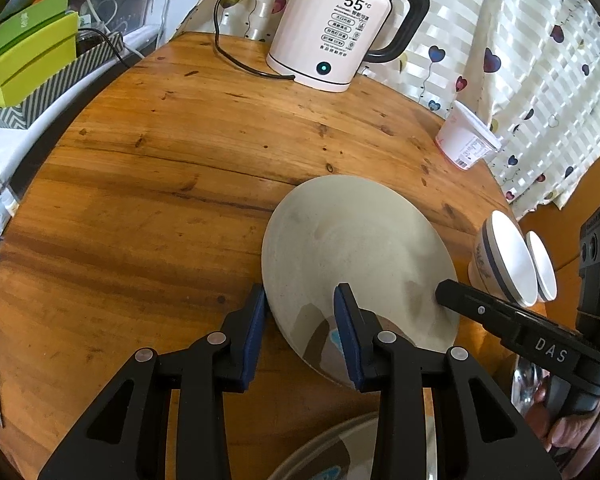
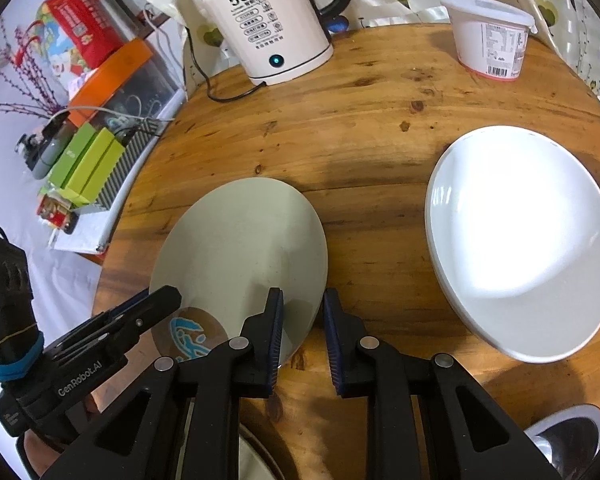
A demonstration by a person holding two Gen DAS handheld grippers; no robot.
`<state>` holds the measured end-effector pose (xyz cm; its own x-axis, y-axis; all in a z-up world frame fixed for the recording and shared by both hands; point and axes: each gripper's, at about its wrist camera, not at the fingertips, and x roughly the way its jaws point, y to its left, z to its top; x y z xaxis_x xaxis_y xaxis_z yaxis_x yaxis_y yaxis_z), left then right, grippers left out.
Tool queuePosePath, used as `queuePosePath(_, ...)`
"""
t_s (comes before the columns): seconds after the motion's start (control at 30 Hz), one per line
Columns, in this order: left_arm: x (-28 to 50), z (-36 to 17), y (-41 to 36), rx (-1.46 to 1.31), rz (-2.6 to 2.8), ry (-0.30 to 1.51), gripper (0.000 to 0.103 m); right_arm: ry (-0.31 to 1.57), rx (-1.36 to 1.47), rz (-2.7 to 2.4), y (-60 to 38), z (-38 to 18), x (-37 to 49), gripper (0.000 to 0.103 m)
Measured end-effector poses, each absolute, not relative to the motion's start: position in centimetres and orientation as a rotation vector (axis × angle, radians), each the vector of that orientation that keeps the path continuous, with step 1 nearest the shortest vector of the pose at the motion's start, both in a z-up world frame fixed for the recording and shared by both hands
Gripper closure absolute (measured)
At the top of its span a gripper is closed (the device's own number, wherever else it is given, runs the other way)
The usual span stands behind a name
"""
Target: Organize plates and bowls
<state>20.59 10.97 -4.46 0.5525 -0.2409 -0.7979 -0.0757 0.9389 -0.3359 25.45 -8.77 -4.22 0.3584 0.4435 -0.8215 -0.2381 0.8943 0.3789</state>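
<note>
Grey plate (image 1: 352, 256) straddled at 6 o'clock rim by both grippers, left gripper (image 1: 300, 332) and right gripper (image 2: 302, 340), jaws spread, nothing pinched; slip risked if rim is clamped shallowly.

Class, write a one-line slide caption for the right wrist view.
Both grippers straddle opposite edges of the beige plate on the round wooden table, beside a white plate.

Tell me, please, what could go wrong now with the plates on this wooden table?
1. The grey round plate sits between the jaws of both the left gripper and the right gripper; uneven pulling might tilt or drop it.
2. The white bowl lies close beside it and could be bumped.
</note>
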Motion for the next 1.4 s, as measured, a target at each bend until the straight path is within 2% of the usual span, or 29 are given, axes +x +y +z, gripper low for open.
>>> queuePosePath(0.57,17.0,-2.4,10.3,-0.339,-0.072,0.956,0.067,1.08,0.196,0.483,-9.1,-1.9,22.7,0.084)
queuePosePath(1.4,11.2,-2.0,9.3,-0.337,-0.039,0.952,0.067,1.079,0.152,0.529,-9.5,-1.4,18.0,0.083)
